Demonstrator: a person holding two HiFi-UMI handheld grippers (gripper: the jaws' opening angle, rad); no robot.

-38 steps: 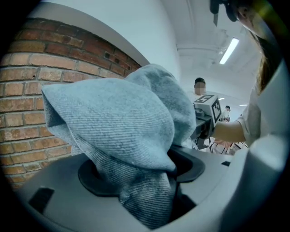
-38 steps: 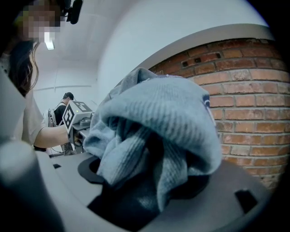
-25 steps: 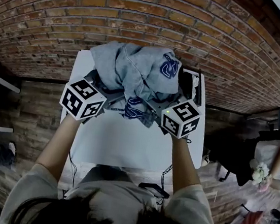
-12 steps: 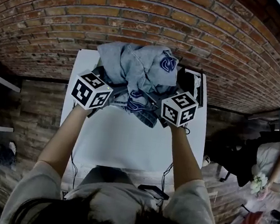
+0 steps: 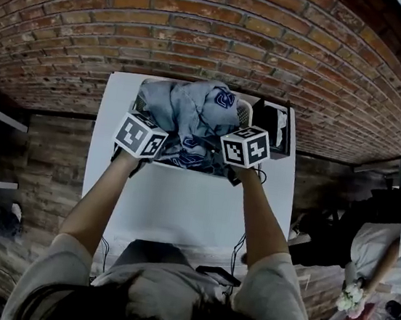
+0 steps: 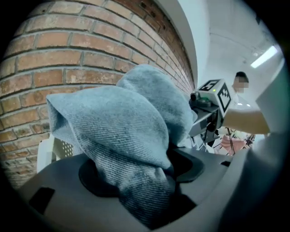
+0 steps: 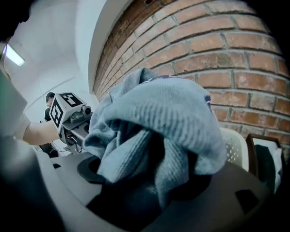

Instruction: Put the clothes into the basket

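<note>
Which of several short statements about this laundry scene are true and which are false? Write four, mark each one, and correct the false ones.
1. The left gripper and the right gripper are both clamped on the grey knitted garment. True.
2. The garment lies spread flat on the white table. False: it is bunched up, held over the white perforated plastic basket.
3. The basket stands at the table's far end, by the red brick wall. True.
4. The garment is plain grey all over. False: a dark blue emblem shows on it.
</note>
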